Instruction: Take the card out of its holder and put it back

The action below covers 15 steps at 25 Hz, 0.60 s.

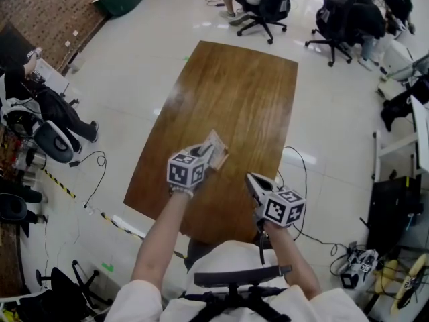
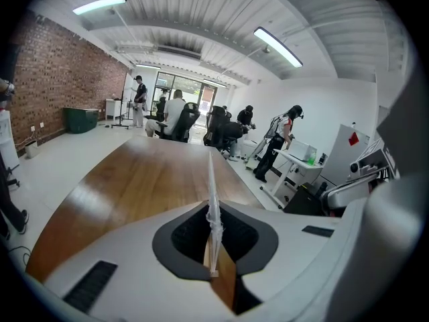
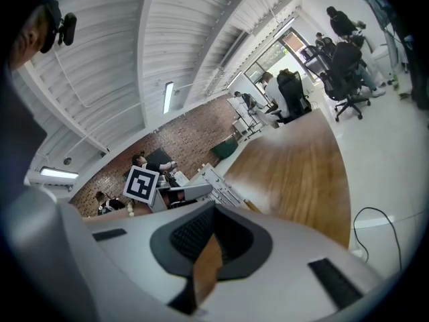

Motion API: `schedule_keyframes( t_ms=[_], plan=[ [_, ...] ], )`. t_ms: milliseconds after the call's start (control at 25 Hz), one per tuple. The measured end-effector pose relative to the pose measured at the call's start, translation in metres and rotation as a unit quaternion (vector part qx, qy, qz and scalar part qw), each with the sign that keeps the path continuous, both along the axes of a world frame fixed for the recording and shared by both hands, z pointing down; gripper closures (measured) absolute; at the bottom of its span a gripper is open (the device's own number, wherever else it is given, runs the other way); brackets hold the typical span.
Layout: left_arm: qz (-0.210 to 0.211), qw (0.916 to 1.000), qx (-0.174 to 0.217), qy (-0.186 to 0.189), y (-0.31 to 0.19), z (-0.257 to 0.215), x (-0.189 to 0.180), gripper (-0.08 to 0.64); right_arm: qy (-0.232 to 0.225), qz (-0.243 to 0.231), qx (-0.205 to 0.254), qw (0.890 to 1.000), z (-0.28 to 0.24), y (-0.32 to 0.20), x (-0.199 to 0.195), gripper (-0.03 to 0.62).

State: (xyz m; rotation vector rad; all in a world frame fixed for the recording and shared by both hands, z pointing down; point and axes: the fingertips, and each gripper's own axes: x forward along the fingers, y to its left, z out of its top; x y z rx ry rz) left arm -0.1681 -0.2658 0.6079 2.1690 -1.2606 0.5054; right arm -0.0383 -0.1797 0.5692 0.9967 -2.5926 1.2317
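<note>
The card holder (image 1: 216, 150) is a thin clear sleeve with a pale card face, and I hold it above the near half of the brown wooden table (image 1: 234, 92). My left gripper (image 1: 205, 155) is shut on its near edge. In the left gripper view the holder (image 2: 212, 200) stands edge-on between the pads and rises as a thin upright line. My right gripper (image 1: 252, 180) hovers to the right of the holder, apart from it, over the table's near edge. Its jaws (image 3: 209, 232) are shut with nothing between them. The right gripper view shows the holder (image 3: 218, 185) to the left, beside the left gripper's marker cube (image 3: 142, 184).
Black office chairs (image 1: 265, 5) stand beyond the table's far end, and people are seated there. Cables (image 1: 301, 173) lie on the floor to the right. Bags and chairs (image 1: 50, 133) crowd the left by a brick wall. A chair back (image 1: 234, 277) is right under me.
</note>
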Motion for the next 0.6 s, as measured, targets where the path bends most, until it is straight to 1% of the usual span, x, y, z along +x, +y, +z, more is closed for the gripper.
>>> schedule_keyframes(
  t_ms=[360, 600],
  plan=[
    [0.011, 0.9998, 0.0, -0.019, 0.0021, 0.0047, 0.0016, 0.546, -0.002, 0.005, -0.001, 1.0, 0.0015, 0.0004, 0.0038, 0.589],
    [0.02, 0.9996, 0.001, -0.022, 0.0012, 0.0068, 0.0045, 0.546, -0.002, 0.007, -0.002, 1.0, 0.003, 0.0008, 0.0058, 0.589]
  ],
)
